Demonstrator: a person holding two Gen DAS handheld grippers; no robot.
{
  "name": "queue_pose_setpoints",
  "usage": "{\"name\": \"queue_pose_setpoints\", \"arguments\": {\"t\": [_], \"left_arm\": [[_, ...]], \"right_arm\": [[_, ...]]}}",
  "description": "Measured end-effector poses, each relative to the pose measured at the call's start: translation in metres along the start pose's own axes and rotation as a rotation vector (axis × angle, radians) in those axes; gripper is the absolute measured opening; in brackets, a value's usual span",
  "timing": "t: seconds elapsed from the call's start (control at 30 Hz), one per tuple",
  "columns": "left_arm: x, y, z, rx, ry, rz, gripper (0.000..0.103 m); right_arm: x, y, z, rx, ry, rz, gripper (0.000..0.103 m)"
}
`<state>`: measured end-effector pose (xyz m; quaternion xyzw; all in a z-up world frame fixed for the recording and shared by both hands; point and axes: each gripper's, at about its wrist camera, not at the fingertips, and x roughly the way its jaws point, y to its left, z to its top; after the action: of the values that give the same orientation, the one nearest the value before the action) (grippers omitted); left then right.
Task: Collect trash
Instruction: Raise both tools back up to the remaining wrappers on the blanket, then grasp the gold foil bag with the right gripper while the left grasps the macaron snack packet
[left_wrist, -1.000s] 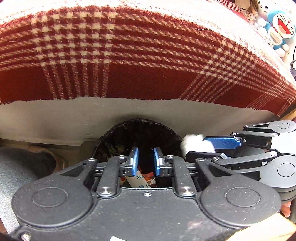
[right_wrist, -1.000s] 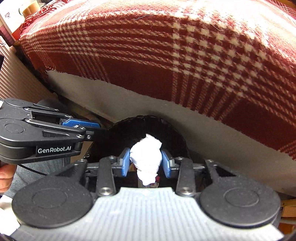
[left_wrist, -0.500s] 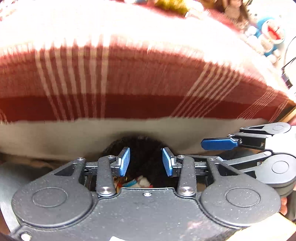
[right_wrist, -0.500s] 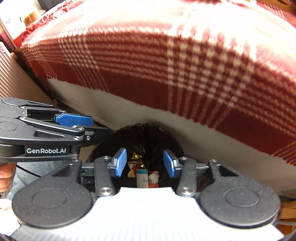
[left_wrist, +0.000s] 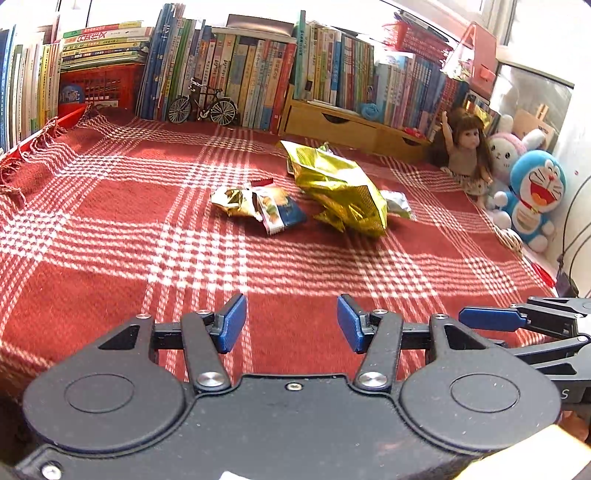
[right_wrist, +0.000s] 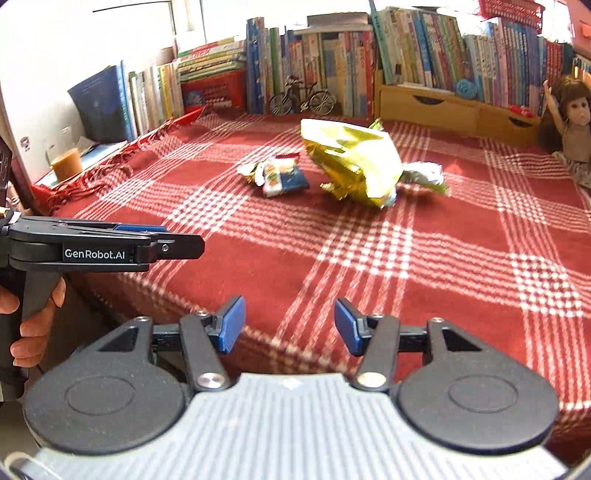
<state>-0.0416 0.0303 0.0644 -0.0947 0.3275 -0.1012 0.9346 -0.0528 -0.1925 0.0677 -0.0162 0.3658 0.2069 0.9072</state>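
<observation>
Your left gripper (left_wrist: 291, 323) has jaws apart w/ nothing between the blue pads (left_wrist: 232, 322), and they've just been opening wider. Same for your right gripper (right_wrist: 289, 325): jaws spread, empty, just been widening. Both sit over the near edge of the red plaid blanket (left_wrist: 110, 236), pointing toward the far edge.

Risks from here, imo:
- The big gold foil bag (left_wrist: 338, 188) is puffy and crinkled. Pinch a loose fold and it'll prob slip or tear out; go for a flattened edge or crushed corner.
- The small silver wrapper (right_wrist: 424, 173) lies touching the gold bag on its right side, partly tucked behind it. Lift the bag carelessly and you could flick the wrapper toward the doll (left_wrist: 463, 147) and plush toys (left_wrist: 532, 192) at the right edge.
- The blue-and-white snack packet (left_wrist: 279, 212) overlaps a crumpled gold wrapper (left_wrist: 232, 197); one grab may only take one, leaving the other.
- Pads dipping too low will snag the woven blanket and drag everything.
- Both grippers are close side by side, so reaching for the same pile could make them clash.

Trash itself: all four pieces cluster around mid-blanket, toward the far edge, well apart from your fingers. Thin, light, shiny film, empty-looking. The model bicycle (left_wrist: 203, 105) and books (left_wrist: 258, 70) along the far edge aren't trash.
</observation>
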Motion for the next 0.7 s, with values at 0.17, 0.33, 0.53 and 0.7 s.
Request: {"name": "queue_pose_setpoints", "arguments": {"t": [0.17, 0.33, 0.53, 0.7], "left_arm": [[0.044, 0.012, 0.03, -0.045, -0.03, 0.037, 0.051], [0.086, 0.02, 0.056, -0.069, -0.04, 0.073, 0.05], [0.11, 0.031, 0.087, -0.115, -0.072, 0.05, 0.05], [0.119, 0.035, 0.102, -0.136, -0.077, 0.03, 0.05]], "right_arm": [[0.02, -0.012, 0.029, -0.009, -0.085, -0.11, 0.068], [0.059, -0.023, 0.059, -0.057, -0.11, -0.178, 0.068], [0.101, -0.018, 0.081, -0.155, -0.137, -0.205, 0.068], [0.132, -0.016, 0.098, -0.179, -0.147, -0.191, 0.068]]}}
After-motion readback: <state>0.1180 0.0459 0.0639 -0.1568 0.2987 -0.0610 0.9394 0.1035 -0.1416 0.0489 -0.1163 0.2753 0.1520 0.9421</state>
